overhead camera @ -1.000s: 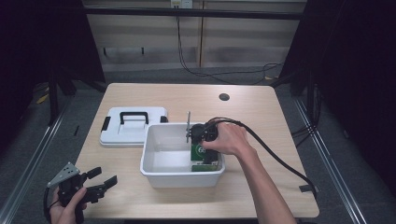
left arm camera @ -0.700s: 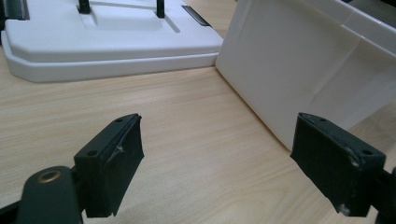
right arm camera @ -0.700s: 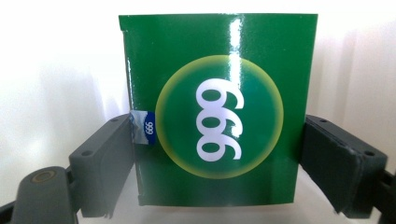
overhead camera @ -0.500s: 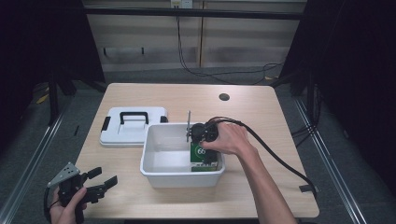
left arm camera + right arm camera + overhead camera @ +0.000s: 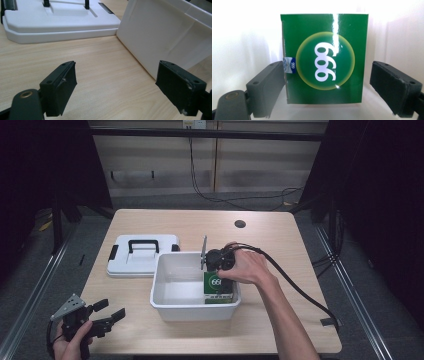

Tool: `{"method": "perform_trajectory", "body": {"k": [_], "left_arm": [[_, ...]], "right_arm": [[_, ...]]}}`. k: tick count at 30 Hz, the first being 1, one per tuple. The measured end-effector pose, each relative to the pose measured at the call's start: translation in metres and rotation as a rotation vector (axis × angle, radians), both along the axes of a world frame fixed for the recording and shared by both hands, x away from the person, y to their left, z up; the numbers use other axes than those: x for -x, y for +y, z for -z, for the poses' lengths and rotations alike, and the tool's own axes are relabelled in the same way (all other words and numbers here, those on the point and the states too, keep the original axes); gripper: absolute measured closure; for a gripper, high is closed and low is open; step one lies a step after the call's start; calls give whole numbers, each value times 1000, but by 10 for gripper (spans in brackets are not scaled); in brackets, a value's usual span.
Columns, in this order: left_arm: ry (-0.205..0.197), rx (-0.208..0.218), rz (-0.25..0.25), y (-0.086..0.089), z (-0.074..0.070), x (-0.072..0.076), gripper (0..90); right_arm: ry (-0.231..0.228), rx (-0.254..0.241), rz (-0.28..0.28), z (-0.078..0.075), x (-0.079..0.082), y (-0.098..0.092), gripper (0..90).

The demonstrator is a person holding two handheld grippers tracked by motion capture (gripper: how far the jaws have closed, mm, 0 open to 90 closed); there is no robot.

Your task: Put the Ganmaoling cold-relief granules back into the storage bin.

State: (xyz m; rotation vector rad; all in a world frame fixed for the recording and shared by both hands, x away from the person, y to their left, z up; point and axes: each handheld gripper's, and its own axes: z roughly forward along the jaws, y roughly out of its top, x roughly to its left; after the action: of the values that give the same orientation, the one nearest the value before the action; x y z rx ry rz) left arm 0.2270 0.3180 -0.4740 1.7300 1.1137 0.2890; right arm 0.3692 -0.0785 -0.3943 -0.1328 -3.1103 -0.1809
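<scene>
Green box (image 5: 324,58) stands on end in the tub (image 5: 170,302), face up; right gripper (image 5: 327,82) spread around it, unchanged

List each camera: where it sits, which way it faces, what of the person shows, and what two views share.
High view: above the person's side, facing forward and down on the table; forearms, hands, left gripper.
Left gripper view: rides the left gripper, open black jaws, facing the white bin and lid.
Right gripper view: rides the right gripper, inside the bin, jaws either side of the green box.
Shared: the high view also shows the bin, lid and box.
</scene>
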Motion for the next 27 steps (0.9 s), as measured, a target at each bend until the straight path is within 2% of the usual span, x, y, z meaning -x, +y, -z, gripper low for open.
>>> {"method": "perform_trajectory", "body": {"k": [1,3,4,8,10,13,19,21,22,23,25,27], "left_arm": [[-1,-3,0,0,0,0,162],[-1,-6,-3,0,0,0,162],[-1,-7,-3,0,0,0,162],[2,-11,-2,0,0,0,162],[3,-14,4,0,0,0,162],[3,-11,-2,-1,0,0,162],[3,-14,-3,0,0,0,162],[2,-13,-3,-1,0,0,162],[4,-13,-4,-1,0,1,162],[5,-14,-2,-1,0,1,162],[5,-14,-8,-1,0,0,162],[4,-12,-7,-1,0,0,162]], "right_arm": [[-11,-7,6,-1,0,-1,117],[4,-21,5,-2,0,-2,124],[-6,-12,10,-4,0,-4,122],[-5,-60,31,-8,1,-9,126],[24,-70,37,-10,1,-11,130],[10,-87,48,-13,0,-14,130],[-17,-177,69,-20,2,-22,130],[-16,-182,96,-22,5,-24,134],[-37,-201,89,-21,6,-24,136],[-47,-195,89,-21,8,-23,136],[-54,-192,89,-22,11,-23,147],[-62,-219,81,-24,14,-24,153]]}}
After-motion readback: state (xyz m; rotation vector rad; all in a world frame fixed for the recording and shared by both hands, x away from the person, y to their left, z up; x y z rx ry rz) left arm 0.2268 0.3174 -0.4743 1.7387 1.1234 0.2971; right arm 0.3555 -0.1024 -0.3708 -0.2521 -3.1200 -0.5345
